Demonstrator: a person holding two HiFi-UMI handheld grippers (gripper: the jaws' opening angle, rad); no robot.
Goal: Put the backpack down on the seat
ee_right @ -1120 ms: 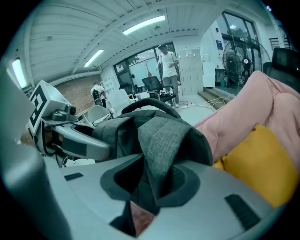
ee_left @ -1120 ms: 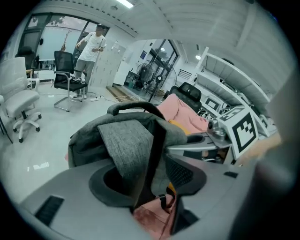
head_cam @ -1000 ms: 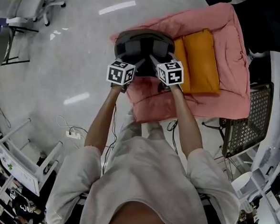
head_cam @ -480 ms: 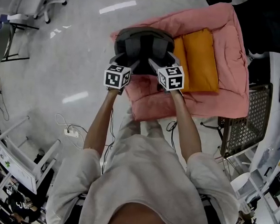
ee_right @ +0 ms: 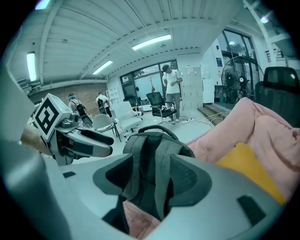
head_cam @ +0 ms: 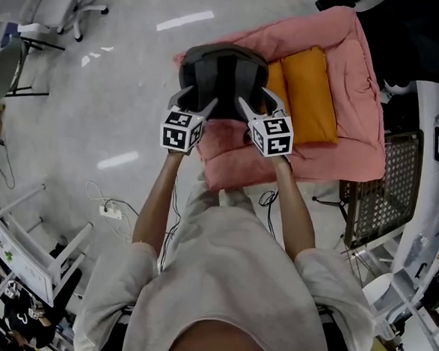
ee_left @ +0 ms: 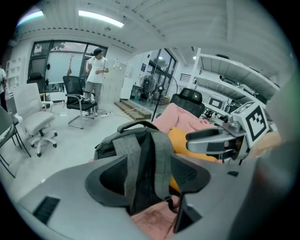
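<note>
Gray backpack (head_cam: 223, 70) stands strap-side outward on the pink seat (head_cam: 333, 153), beside the orange cushion (head_cam: 307, 95), seemingly delivered; left gripper (head_cam: 193, 102) fingers just opened wide; right gripper (head_cam: 258, 105) fingers apart, just narrowing; neither clamps anything.

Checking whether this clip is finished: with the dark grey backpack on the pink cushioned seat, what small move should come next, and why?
Probably withdraw both grippers clear. The dark grey backpack rests on the pink cushioned seat; the left gripper has just opened its jaws, the right gripper has just narrowed its own; both stand apart, pinching nothing.
</note>
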